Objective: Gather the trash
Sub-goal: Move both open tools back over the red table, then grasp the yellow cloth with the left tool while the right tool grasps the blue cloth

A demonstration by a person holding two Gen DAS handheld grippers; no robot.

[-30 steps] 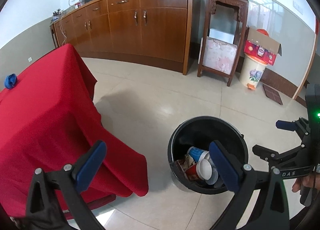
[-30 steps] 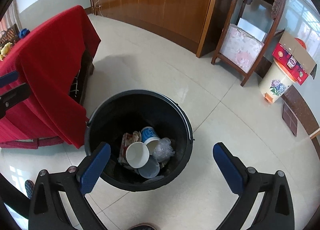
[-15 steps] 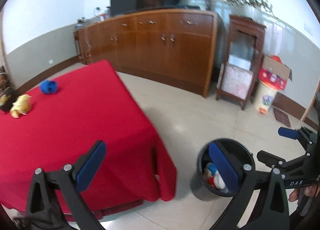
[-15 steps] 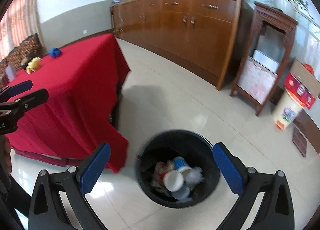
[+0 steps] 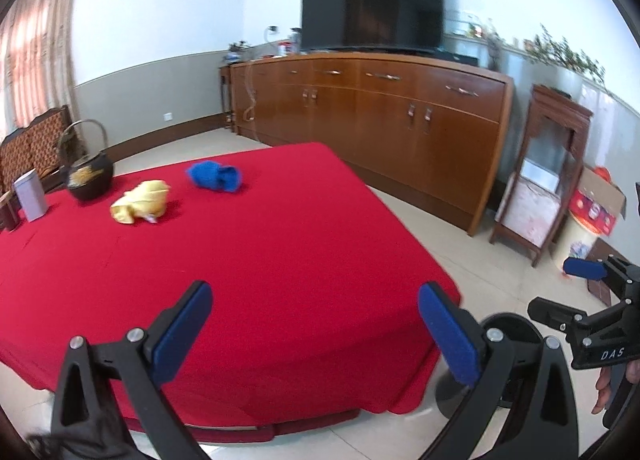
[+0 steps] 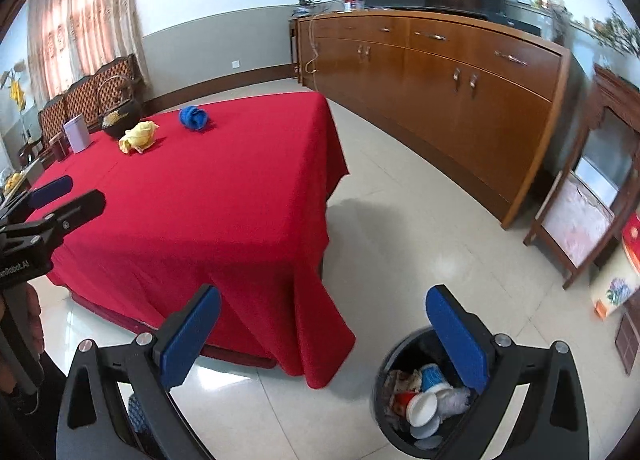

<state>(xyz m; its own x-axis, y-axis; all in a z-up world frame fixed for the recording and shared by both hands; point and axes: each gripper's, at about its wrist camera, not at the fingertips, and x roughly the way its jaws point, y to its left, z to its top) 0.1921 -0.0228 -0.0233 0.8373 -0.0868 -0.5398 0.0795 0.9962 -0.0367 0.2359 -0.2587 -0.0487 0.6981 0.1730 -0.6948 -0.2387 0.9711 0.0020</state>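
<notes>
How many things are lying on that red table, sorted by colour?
Blue: 1, the crumpled blue wad
Yellow: 1, the crumpled yellow wad
Black: 1, the pot with a handle
Pale lilac: 1, the tin
Dark brown: 1, a box beside the tin
Total: 5

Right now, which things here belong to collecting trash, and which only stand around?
For the job:
- black bin, cups inside
- yellow wad
- blue wad

Standing around:
- dark pot
- pale tin
- television
- sideboard
</notes>
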